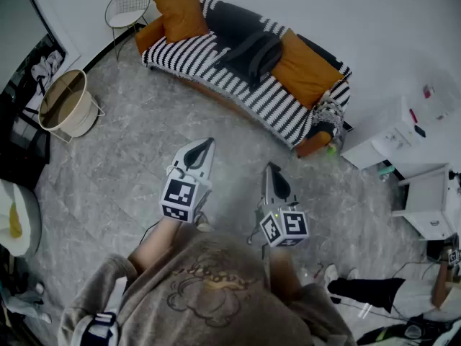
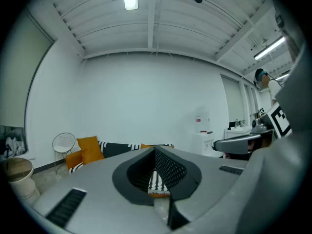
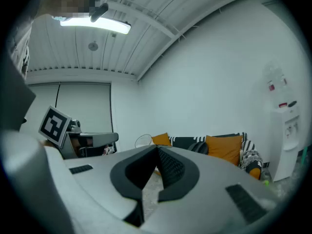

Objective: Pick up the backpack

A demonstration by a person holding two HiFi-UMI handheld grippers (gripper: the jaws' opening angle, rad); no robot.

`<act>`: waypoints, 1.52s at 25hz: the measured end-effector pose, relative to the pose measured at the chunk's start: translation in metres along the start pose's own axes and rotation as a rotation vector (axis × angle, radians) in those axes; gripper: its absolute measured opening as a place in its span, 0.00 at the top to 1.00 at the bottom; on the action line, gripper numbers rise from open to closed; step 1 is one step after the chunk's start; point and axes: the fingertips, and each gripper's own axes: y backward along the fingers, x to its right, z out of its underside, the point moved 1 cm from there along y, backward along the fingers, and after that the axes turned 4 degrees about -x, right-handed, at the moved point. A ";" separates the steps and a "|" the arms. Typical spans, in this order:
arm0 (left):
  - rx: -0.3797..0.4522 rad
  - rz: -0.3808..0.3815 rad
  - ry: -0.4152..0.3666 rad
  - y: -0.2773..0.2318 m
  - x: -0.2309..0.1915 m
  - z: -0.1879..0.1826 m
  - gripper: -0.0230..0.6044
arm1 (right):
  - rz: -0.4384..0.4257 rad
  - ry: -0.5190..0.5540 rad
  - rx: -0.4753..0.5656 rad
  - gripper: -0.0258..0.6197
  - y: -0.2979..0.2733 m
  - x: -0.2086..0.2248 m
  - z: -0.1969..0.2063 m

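The backpack [image 1: 252, 55], dark and slumped, lies on the seat of the black-and-white striped sofa [image 1: 277, 107], just left of a big orange cushion [image 1: 304, 69] and well right of another orange cushion [image 1: 180, 13]. In the right gripper view it shows as a dark hump [image 3: 200, 147] beside that cushion.

The sofa stands at a slant along the white wall. A wide stretch of grey marbled floor [image 1: 137, 150] lies open between its front edge and the two claws. To the left, a wire chair [image 1: 128, 7] stands by the sofa's end, and a round cream basket [image 1: 66, 105] stands nearer the wall. To the right, a white cabinet [image 1: 385, 137] stands near the sofa's other end.

The left claw [image 1: 207, 145] and the right claw [image 1: 271, 170] are side by side over the floor, pointing towards the sofa and well short of it. Each has its jaws pressed together with nothing between them.
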 end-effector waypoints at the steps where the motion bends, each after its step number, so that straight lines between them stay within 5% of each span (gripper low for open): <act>1: -0.001 0.006 0.001 -0.003 0.000 0.000 0.96 | 0.004 0.002 -0.002 0.96 -0.002 0.002 0.000; 22: -0.009 0.061 -0.008 -0.051 -0.068 0.013 0.96 | 0.047 -0.013 0.043 0.96 -0.082 0.000 0.006; 38: -0.007 0.094 -0.006 -0.188 -0.129 -0.011 0.96 | 0.053 -0.020 0.021 0.96 -0.213 0.064 -0.020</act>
